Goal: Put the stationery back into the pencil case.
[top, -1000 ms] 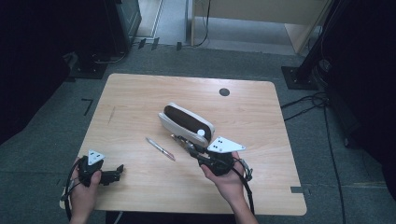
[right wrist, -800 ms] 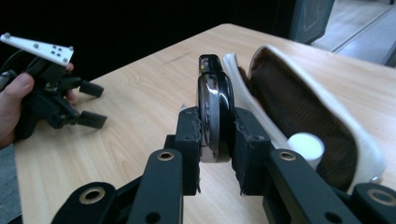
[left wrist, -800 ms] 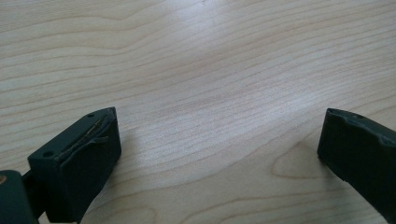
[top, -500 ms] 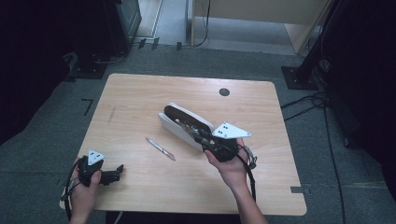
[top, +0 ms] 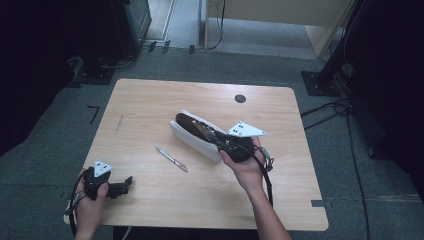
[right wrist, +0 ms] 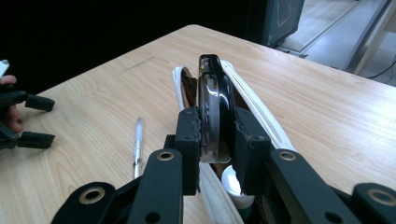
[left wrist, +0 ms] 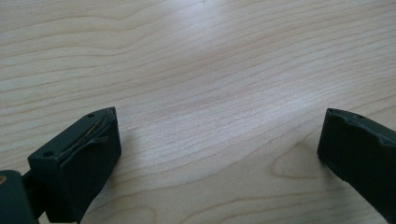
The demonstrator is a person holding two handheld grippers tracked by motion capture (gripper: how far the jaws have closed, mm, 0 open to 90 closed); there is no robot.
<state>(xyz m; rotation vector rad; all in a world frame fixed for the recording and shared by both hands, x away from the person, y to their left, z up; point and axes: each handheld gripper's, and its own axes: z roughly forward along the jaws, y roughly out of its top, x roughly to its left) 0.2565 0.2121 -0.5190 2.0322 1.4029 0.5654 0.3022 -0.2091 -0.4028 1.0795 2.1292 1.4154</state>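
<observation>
Honestly there's nothing readable anywhere here: no lettering, brand marks, numbers or stickers that I can make out. The white case (top: 196, 140), the glossy black thing (right wrist: 215, 109) held above it and the wooden worktop (top: 150, 110) are all unmarked.

The right gripper (top: 227, 144) is clamped tight at mid-table with its forearm stretched forward, while the left gripper (top: 125, 186) rests near the table's near-left corner, jaws spread wide.

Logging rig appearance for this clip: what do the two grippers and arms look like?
Both grippers, left and right, are black with two blocky jaws, bolt holes on the right's linkage. Each carries a grey three-cornered plate with dark dots and trails a black cable. Forearms are bare; no sleeves visible.
</observation>
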